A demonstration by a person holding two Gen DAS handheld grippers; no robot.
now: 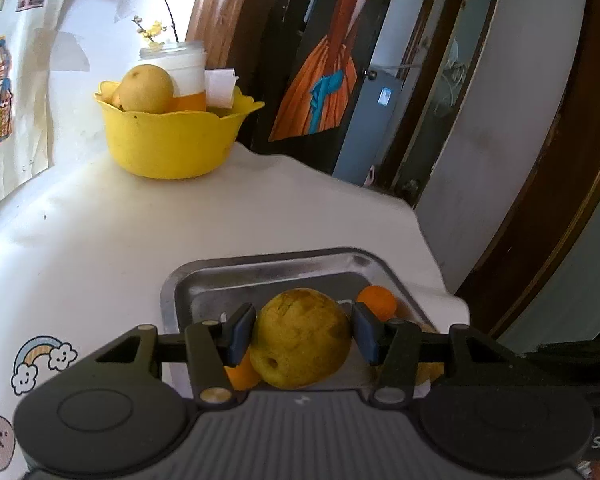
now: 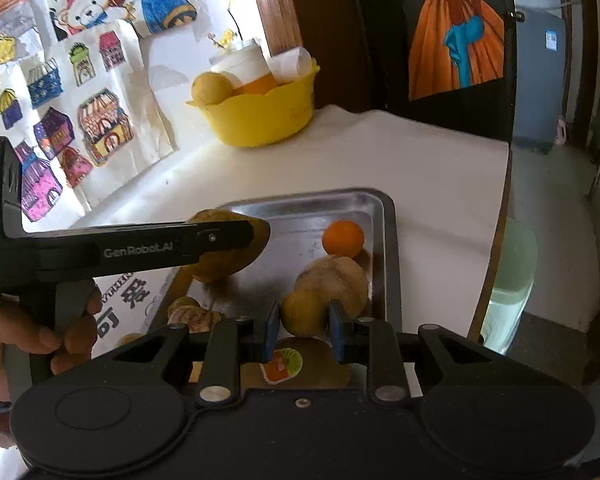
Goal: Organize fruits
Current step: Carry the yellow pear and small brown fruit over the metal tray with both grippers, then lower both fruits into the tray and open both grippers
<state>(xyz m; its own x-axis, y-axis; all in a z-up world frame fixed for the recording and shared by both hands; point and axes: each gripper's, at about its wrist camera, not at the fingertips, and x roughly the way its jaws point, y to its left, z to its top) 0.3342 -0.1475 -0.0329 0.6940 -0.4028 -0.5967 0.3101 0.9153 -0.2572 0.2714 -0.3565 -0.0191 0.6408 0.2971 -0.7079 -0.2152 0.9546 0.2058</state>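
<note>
My left hand-held gripper (image 1: pixel 302 334) is clamped on a yellow-green pear (image 1: pixel 300 338), its blue pads (image 1: pixel 240 332) pressing both sides, above the steel tray (image 1: pixel 260 276). My right hand-held gripper (image 2: pixel 303 330) has its pads spread around a small yellow fruit (image 2: pixel 303 312); I cannot tell whether they touch it. An orange (image 2: pixel 343 238) lies further in the tray. At the desk's (image 1: pixel 140 220) far end a yellow bowl (image 1: pixel 172 144) holds another pear (image 1: pixel 146 88).

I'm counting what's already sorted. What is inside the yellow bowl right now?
Inside the yellow bowl sit a yellowish pear, a white jar with an orange band holding twigs, and white paper. The bowl's wall hides anything lower down.
</note>
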